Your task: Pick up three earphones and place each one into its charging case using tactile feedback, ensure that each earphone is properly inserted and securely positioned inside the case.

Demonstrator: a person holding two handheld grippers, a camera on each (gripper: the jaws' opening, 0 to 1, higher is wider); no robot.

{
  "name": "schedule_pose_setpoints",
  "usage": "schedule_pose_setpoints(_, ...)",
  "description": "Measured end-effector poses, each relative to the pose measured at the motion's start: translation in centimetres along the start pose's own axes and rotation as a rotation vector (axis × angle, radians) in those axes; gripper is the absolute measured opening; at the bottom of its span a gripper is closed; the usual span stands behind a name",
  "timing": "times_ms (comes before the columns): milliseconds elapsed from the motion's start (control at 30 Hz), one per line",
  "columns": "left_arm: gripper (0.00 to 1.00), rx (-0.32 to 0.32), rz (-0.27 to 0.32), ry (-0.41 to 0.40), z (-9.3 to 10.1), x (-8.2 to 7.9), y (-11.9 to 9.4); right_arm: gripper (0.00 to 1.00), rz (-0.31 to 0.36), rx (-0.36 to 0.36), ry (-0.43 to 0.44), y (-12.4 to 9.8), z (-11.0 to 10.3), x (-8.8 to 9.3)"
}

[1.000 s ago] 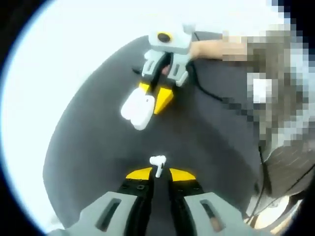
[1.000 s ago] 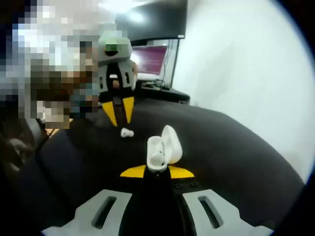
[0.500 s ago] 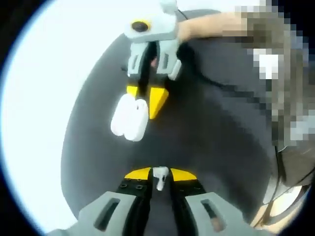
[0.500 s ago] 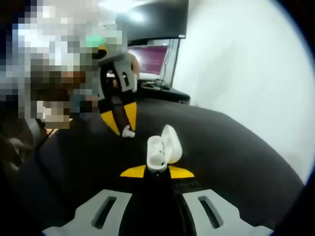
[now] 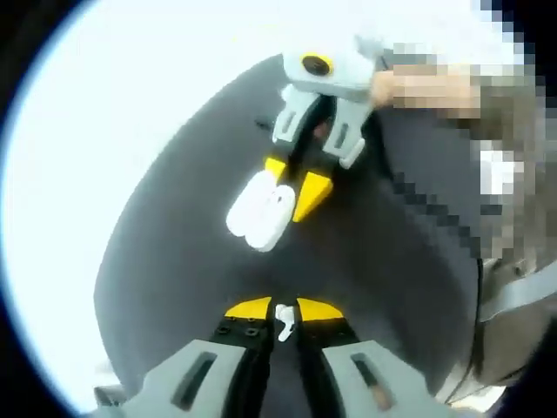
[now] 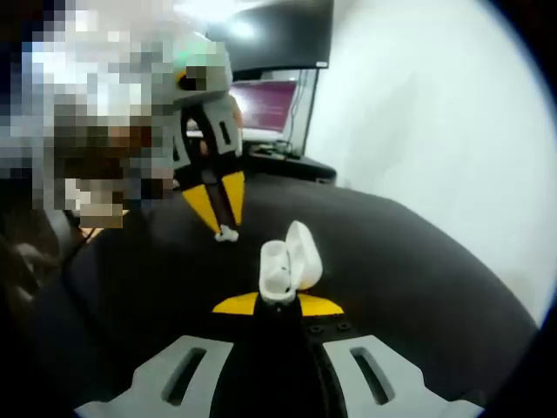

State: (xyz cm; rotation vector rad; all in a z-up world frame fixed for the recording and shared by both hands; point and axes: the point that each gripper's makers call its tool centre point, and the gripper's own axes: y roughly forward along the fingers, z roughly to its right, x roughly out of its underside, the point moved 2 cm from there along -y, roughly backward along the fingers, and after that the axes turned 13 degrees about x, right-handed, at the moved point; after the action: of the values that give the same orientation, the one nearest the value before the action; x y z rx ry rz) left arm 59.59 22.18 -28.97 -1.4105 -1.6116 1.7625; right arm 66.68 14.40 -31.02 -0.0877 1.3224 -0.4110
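Observation:
A small white earphone (image 5: 284,320) sits pinched between the yellow tips of my left gripper (image 5: 283,306), just over the black table (image 5: 174,287). In the right gripper view that same left gripper (image 6: 223,228) points down at the table with the earphone (image 6: 226,233) at its tips. My right gripper (image 6: 277,303) is shut on a white charging case (image 6: 287,261), which stands upright with its lid open. The left gripper view shows the right gripper (image 5: 294,178) further off across the table, holding the case (image 5: 261,211).
The round black table (image 6: 418,287) stands against a white wall (image 6: 435,113). Behind it is a lit monitor (image 6: 265,100) under a dark screen (image 6: 270,35). A person's hand (image 5: 426,87) holds the right gripper, and a black cable (image 5: 409,187) lies nearby.
My left gripper came forward over the earphone and closed on it, so it now sits between the tips. The right gripper and case have held still.

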Motion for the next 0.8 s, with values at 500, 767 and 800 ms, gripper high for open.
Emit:
schedule_pose_setpoints(500, 0.18, 0.073, -0.040, -0.100, -1.1, 1.3, 0.8, 0.17, 0.003, 0.001, -0.015, -0.1, 0.0, 0.0)
schedule_pose_setpoints(767, 0.13, 0.102, -0.063, -0.106, 0.0, 1.1, 1.5, 0.17, 0.004, 0.003, -0.024, -0.1, 0.0, 0.0)
schedule_pose_setpoints(800, 0.13, 0.105, -0.063, -0.104, 0.1, 1.1, 1.5, 0.17, 0.004, 0.003, -0.024, -0.1, 0.0, 0.0)
